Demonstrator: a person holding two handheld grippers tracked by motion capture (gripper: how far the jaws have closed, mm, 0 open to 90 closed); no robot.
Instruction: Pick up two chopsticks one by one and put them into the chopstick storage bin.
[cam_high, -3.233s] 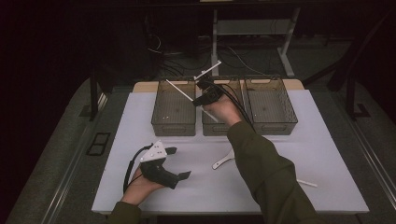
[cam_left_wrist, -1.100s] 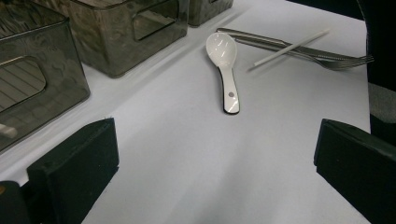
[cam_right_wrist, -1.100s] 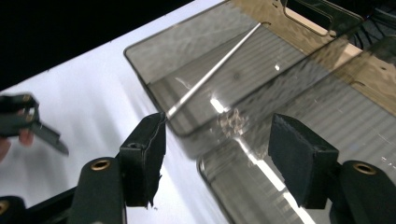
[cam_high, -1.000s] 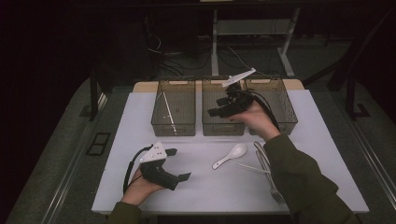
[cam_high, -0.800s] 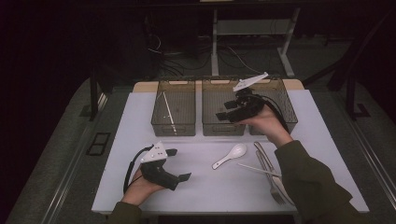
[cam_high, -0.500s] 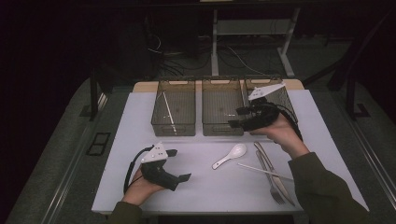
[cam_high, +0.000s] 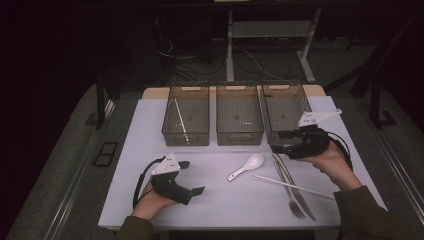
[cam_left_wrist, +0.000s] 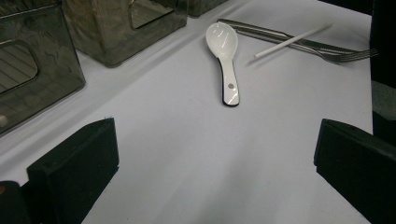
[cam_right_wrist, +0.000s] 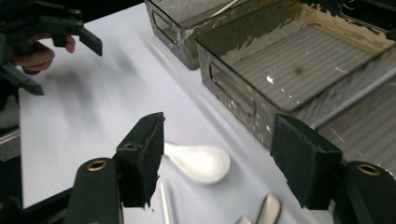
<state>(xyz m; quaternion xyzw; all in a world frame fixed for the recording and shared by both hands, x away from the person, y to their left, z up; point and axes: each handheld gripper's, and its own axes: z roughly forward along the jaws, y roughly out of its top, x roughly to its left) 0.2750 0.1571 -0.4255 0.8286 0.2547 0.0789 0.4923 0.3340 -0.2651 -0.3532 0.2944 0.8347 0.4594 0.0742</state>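
My right gripper (cam_high: 278, 148), jaws parted and empty, is hovering near the mat's (cam_high: 150, 130) right edge above the spoon (cam_high: 246, 166); my left gripper (cam_high: 192, 177), also released, is resting near the front edge.

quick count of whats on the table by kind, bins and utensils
clear smoky plastic bins: 3
white plastic chopsticks: 2
white ceramic soup spoon: 1
silver metal fork: 1
silver metal knife: 1
total: 8

No readable text, labels or numbers on anything.
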